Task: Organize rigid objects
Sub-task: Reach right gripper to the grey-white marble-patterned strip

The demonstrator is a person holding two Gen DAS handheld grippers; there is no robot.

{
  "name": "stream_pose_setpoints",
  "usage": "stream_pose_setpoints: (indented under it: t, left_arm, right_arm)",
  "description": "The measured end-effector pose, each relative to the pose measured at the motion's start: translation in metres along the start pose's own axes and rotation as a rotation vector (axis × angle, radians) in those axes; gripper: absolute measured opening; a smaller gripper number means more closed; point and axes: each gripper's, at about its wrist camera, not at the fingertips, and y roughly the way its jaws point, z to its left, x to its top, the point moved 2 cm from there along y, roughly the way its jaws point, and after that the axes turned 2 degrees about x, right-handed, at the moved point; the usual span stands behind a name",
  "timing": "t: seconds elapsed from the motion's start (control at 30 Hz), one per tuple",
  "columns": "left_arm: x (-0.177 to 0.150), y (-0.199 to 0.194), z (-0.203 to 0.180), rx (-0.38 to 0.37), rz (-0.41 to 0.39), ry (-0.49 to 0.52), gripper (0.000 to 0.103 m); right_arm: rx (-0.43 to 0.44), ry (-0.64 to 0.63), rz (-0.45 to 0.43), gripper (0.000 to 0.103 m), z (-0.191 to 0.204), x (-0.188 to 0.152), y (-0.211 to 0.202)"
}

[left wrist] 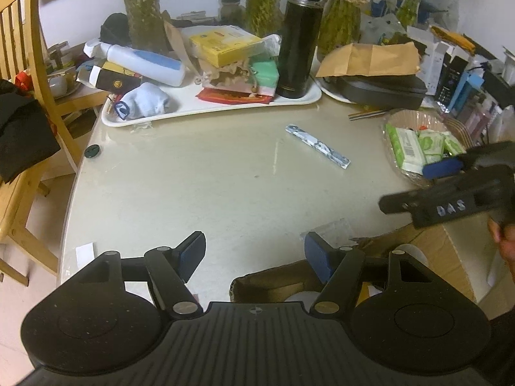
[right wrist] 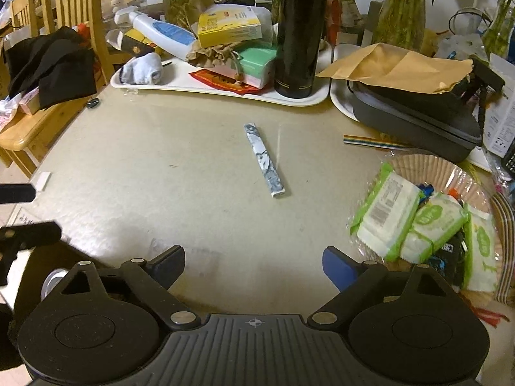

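Both tongs open and empty above the beige desk [right wrist: 128, 148].
The slim blue-white marbled box [right wrist: 264, 160] lies alone mid-desk; the white tray [right wrist: 193, 88] carries a black flask [right wrist: 297, 32], and the paper-lined basket [right wrist: 428, 164] holds green wipe packs [right wrist: 386, 215].

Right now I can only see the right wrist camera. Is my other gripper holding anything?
Observer: No. The left gripper is open, with nothing between its pads.
Operator: What's under it?
Observer: An open cardboard box, just below the gripper. Your view doesn't show it.
Operator: Can you see my gripper from over there?
Observer: Yes. The left wrist camera shows the right gripper from the side, and it has white letters on it that spell DAS.
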Motion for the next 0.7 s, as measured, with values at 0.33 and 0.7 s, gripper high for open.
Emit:
stream_pose_setpoints:
  t: [0.33, 0.7]
  left_arm:
    - [0.0, 0.001, -0.001, -0.004, 0.028, 0.002, 0.068]
    - [0.005, 0.001, -0.004, -0.02, 0.045, -0.005, 0.068]
  right_arm:
    - [0.027, -0.016, 0.019, 0.081, -0.009, 0.025, 0.035]
    - [0.054, -0.03, 0.036, 0.064, -0.013, 0.055, 0.08]
